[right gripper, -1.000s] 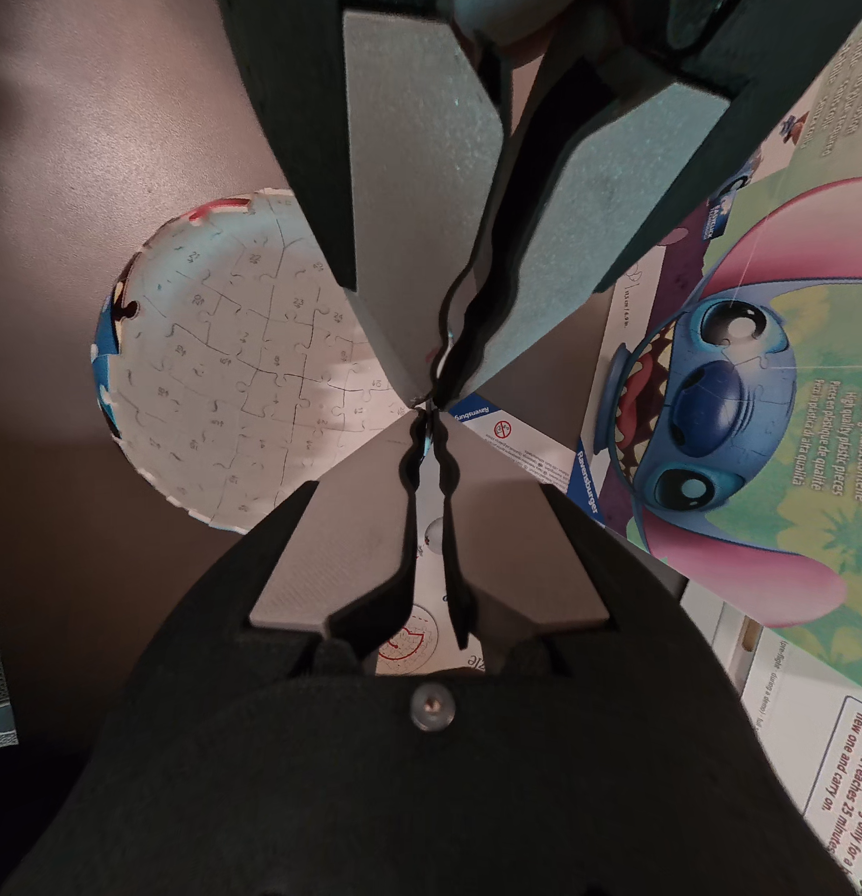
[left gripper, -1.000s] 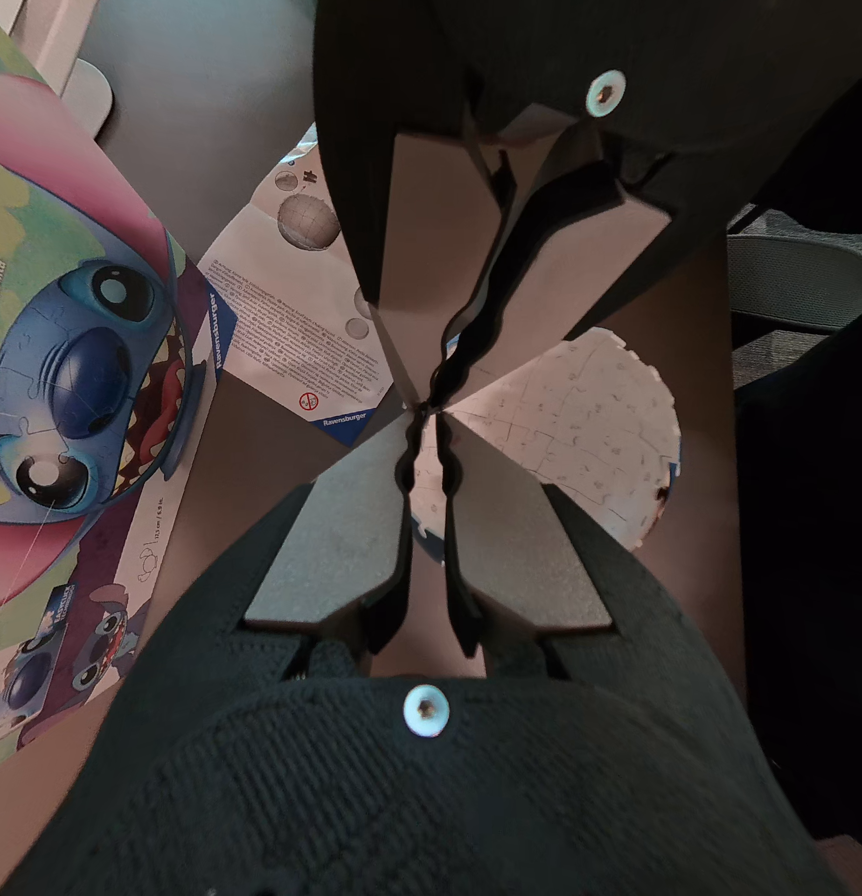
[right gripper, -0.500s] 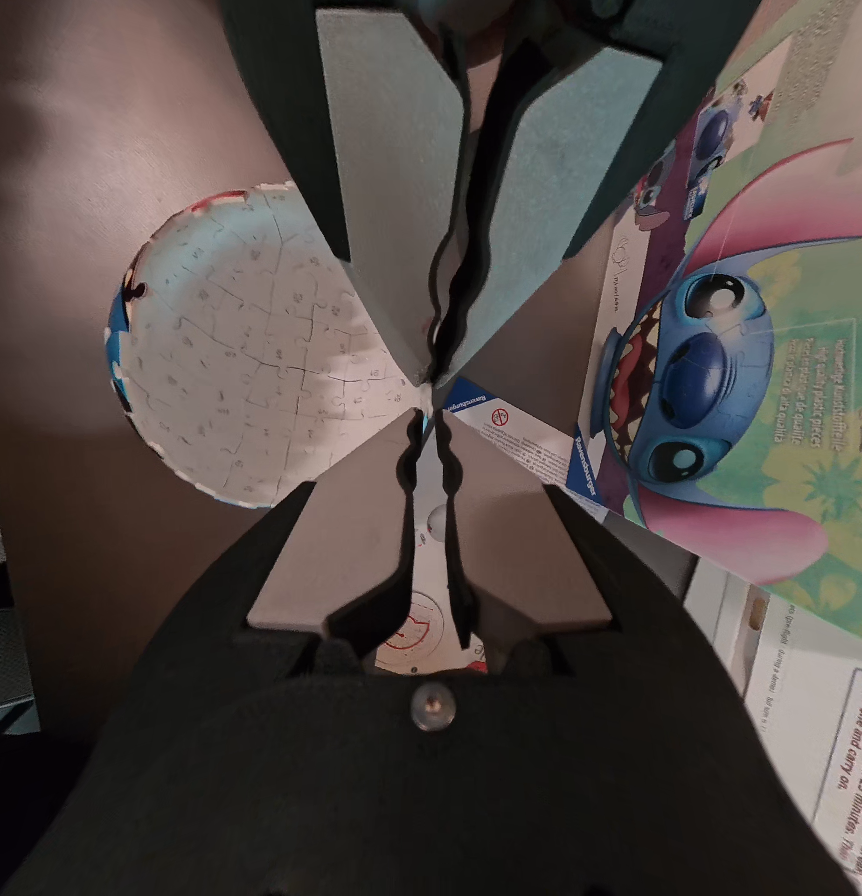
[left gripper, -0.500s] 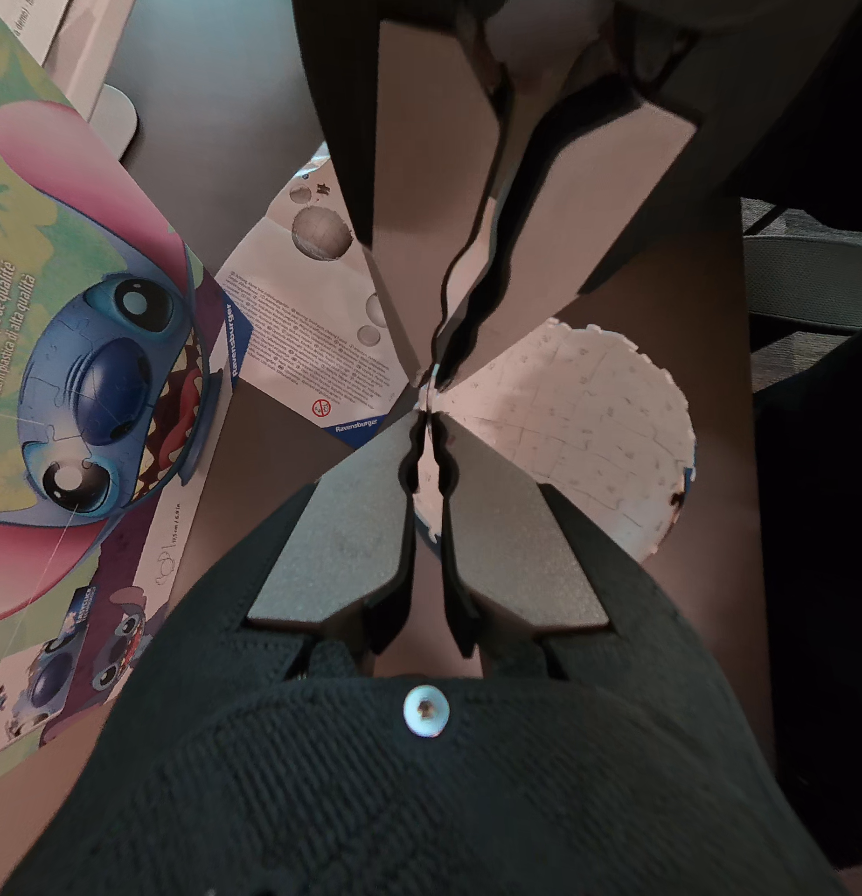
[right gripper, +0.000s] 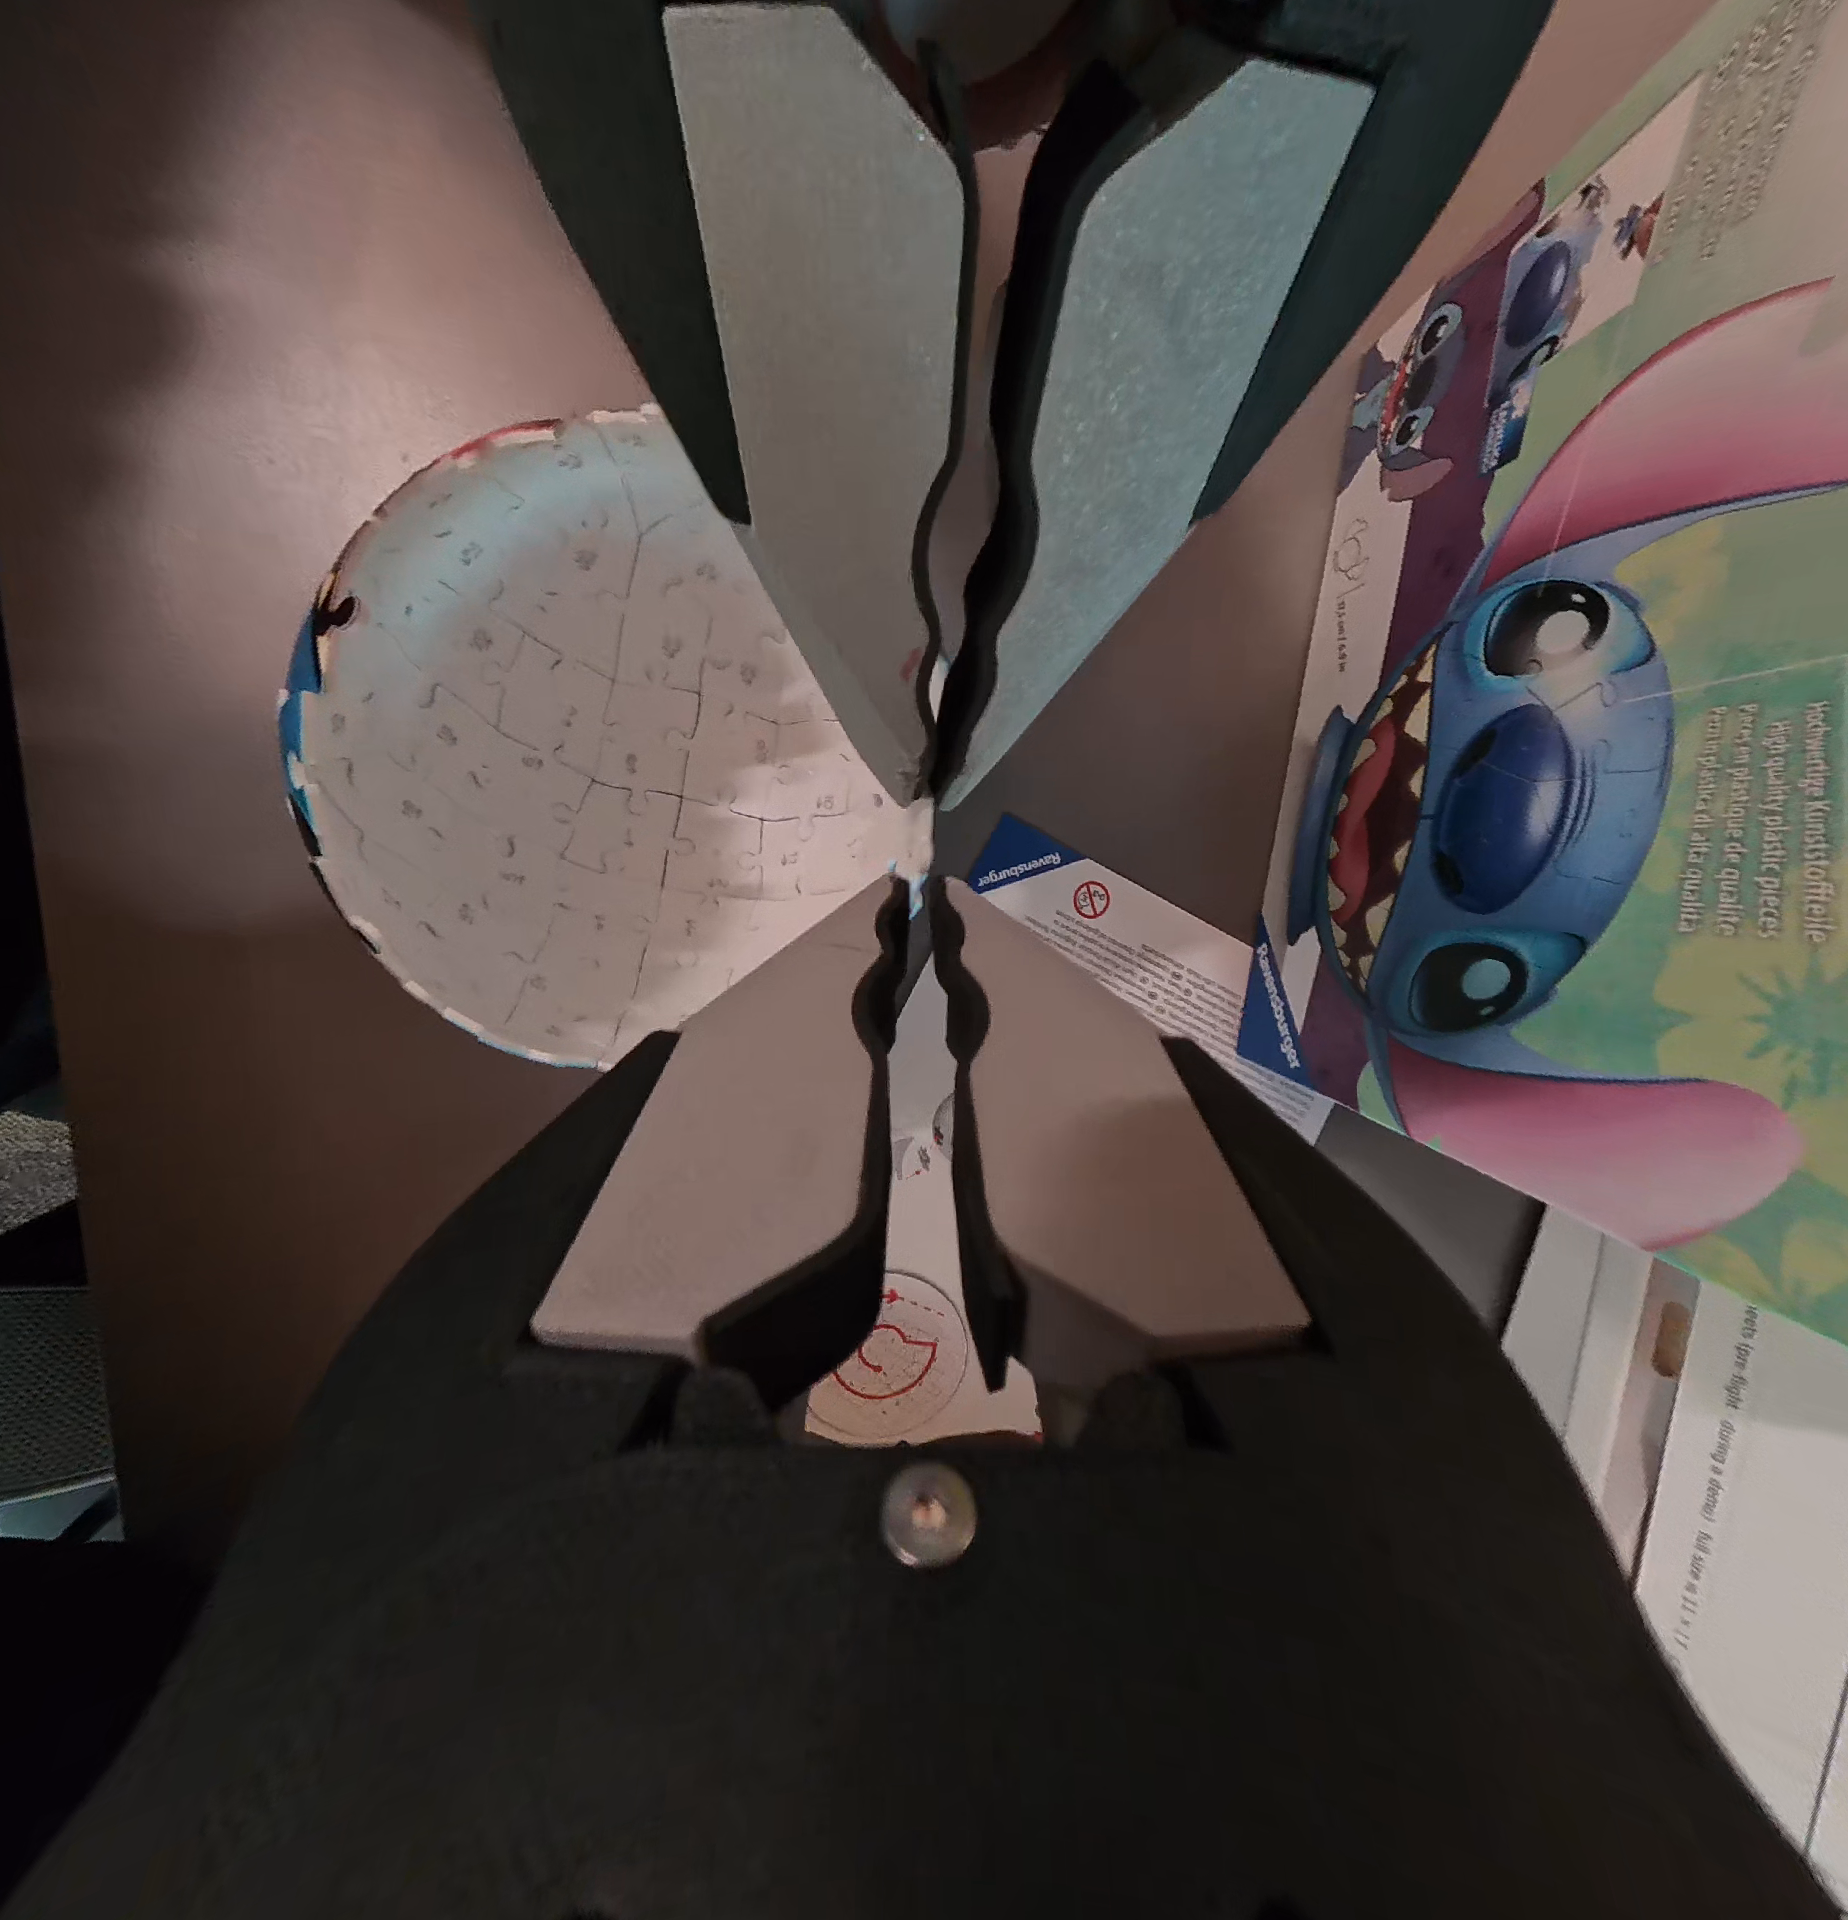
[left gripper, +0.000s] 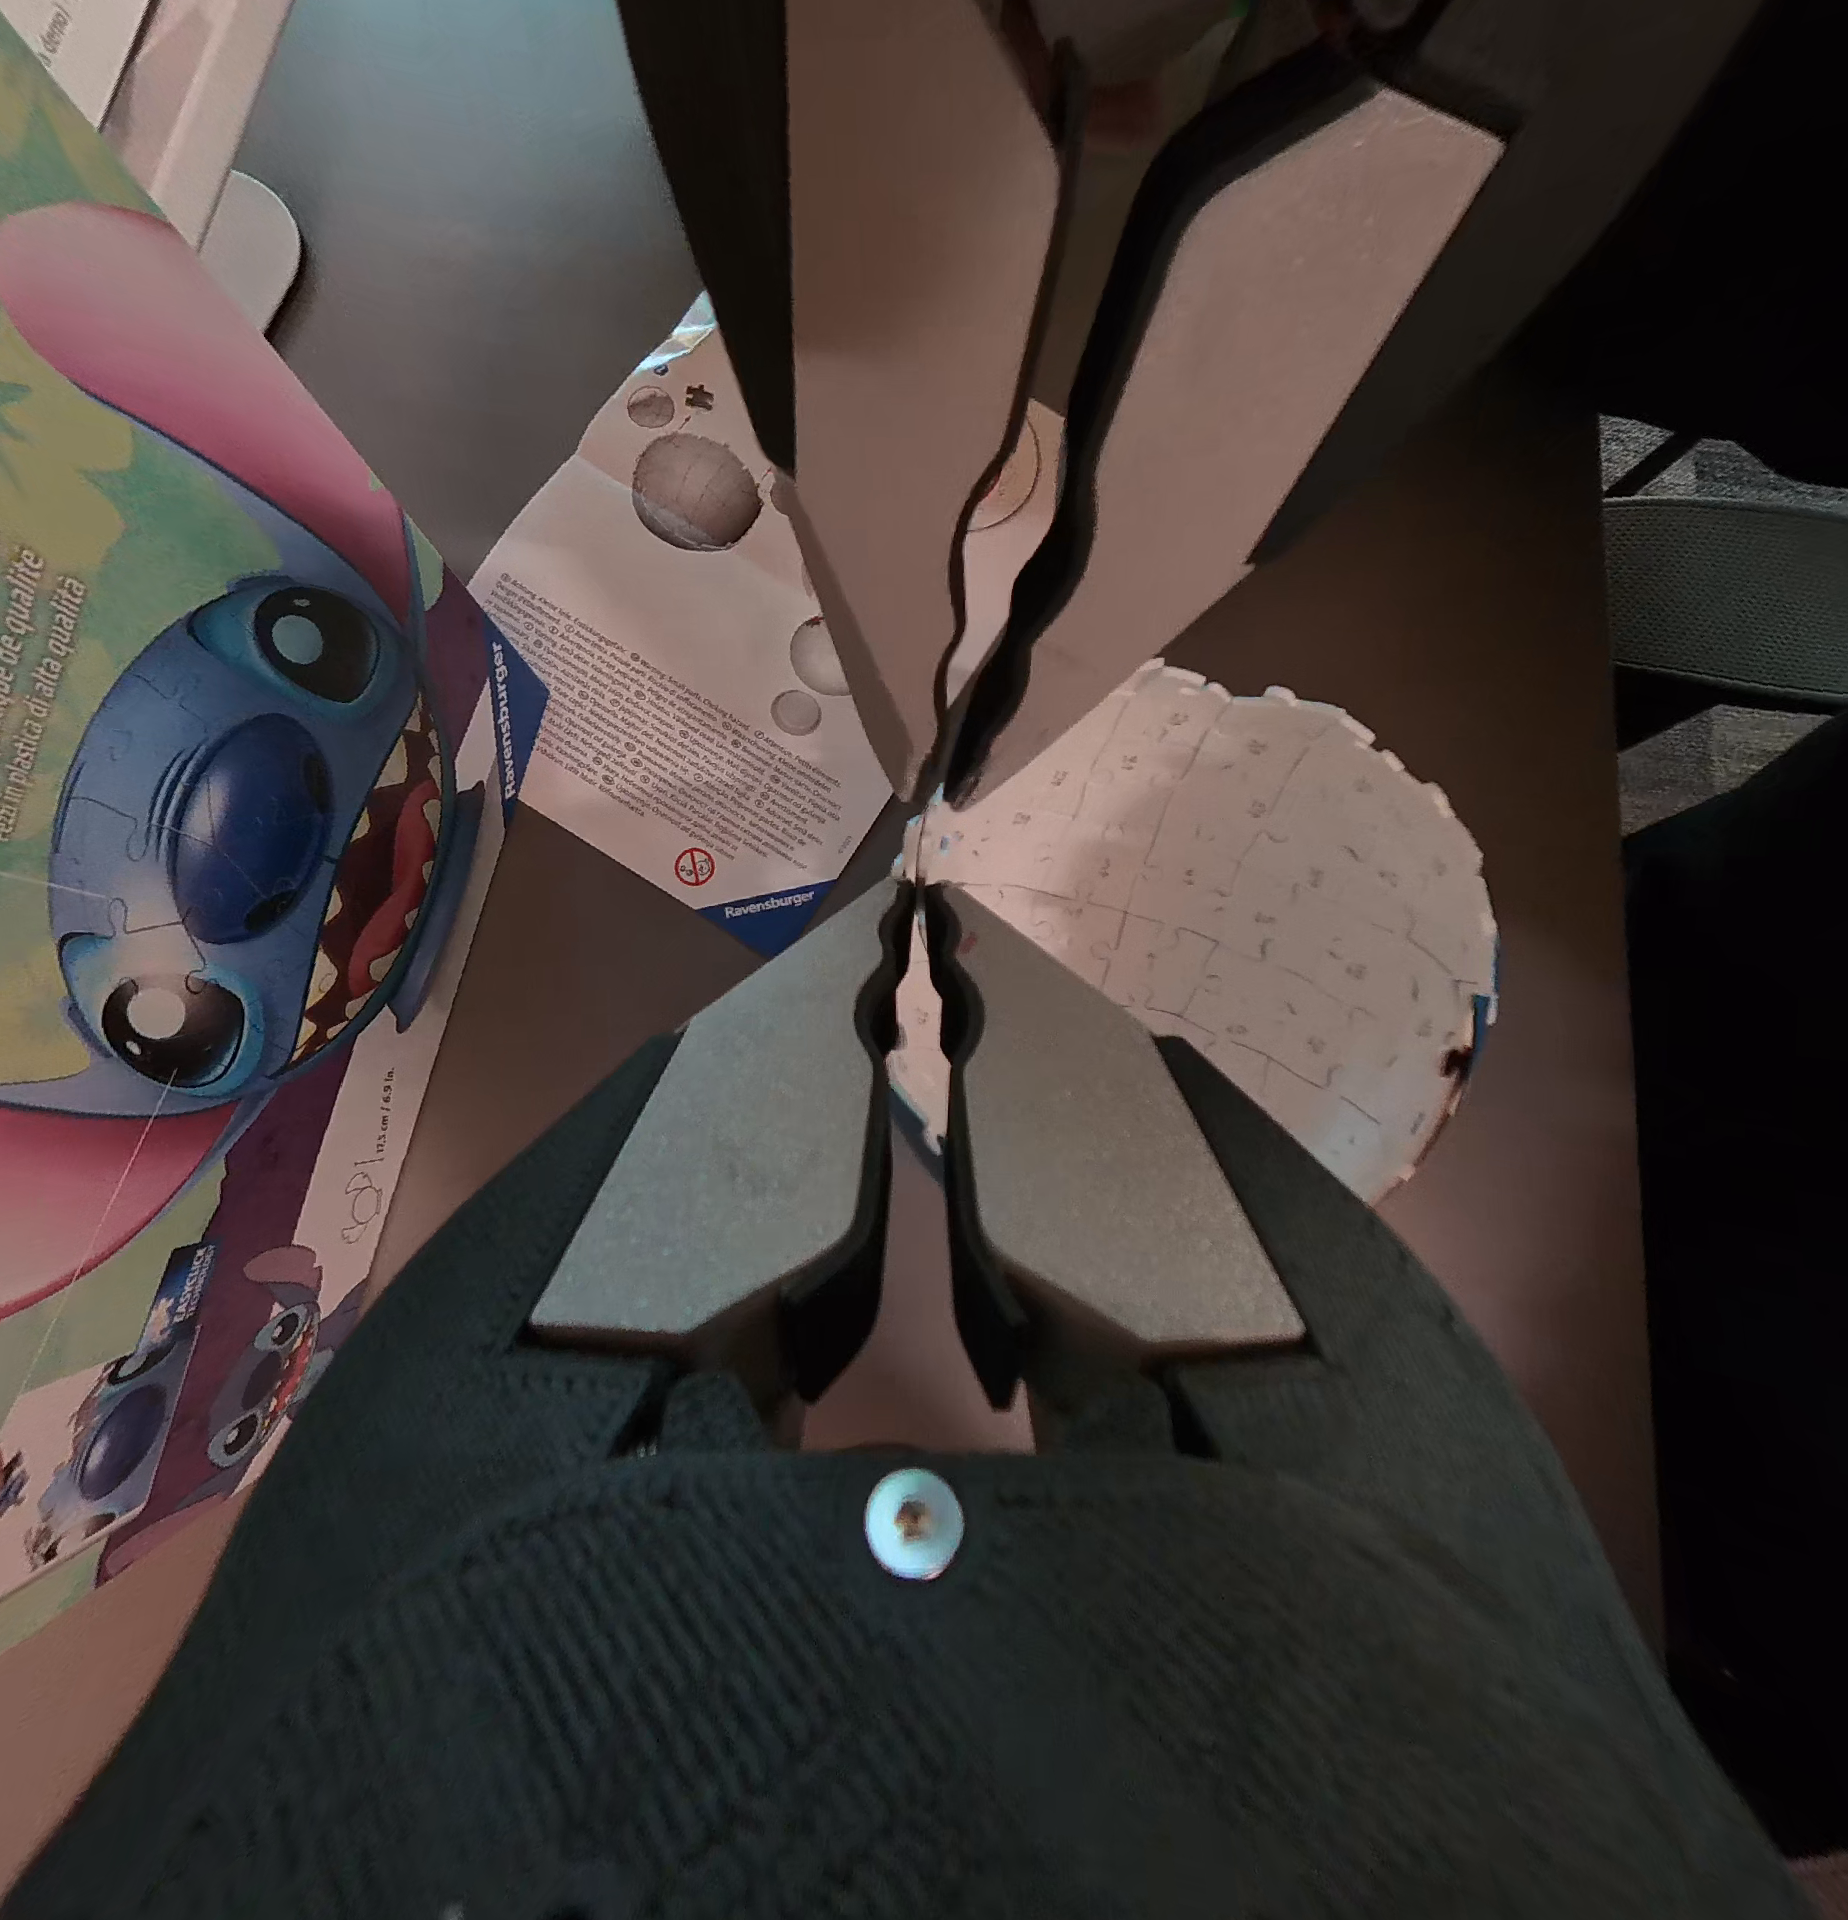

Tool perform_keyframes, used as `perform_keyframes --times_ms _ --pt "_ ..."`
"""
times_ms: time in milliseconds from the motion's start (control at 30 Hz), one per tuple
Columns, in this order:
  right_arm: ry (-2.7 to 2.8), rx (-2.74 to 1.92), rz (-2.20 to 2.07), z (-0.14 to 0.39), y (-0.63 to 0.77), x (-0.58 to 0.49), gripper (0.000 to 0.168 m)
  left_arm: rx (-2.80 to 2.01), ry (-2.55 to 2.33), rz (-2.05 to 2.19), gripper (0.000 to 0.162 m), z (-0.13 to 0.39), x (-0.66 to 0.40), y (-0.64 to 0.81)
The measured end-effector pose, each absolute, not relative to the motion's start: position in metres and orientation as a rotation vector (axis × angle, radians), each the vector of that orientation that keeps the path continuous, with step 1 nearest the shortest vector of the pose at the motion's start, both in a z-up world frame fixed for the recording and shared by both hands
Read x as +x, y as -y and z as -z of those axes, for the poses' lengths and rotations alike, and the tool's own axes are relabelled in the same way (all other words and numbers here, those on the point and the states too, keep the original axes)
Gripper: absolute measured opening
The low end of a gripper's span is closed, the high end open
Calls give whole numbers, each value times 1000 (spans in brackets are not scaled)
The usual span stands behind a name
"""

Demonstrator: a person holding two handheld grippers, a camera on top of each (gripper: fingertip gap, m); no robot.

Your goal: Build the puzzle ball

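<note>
Half ball (left gripper: 1242,894): white inside facing up, a bowl of joined pieces, on the brown table (left gripper: 608,935) near its edge, beside the instruction sheet (left gripper: 681,748)
Left gripper (left gripper: 918,902): fingers nearly closed, tips at the bowl's rim; whether they pinch a piece, I cannot tell
Right gripper (right gripper: 922,888): same, nearly closed, tips meeting the left ones
Handling: probably light, stiff plastic, but joints may pop apart if squeezed
Hold: best at the rim, gently
Box (right gripper: 1585,790): colourful, beyond the sheet
</note>
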State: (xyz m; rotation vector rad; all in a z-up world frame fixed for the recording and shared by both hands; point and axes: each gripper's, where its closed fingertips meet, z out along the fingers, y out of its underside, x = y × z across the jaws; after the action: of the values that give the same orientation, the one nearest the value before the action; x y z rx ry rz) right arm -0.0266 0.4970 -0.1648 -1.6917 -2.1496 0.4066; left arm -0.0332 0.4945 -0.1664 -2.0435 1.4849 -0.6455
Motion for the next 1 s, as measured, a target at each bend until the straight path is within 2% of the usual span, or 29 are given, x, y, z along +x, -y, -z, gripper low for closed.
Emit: perform_keyframes --times_ms 33,500,1000 --pt "2144 -1691 -401 164 -498 -26 1 -2043 -1485 650 0 166 -33 -494" --pt "2148 -1688 -437 164 -495 -29 4 -2039 -1493 636 0 167 -32 -494" --pt "2161 -1688 -419 167 -495 -29 0 -2047 -1505 623 0 170 -32 -493"
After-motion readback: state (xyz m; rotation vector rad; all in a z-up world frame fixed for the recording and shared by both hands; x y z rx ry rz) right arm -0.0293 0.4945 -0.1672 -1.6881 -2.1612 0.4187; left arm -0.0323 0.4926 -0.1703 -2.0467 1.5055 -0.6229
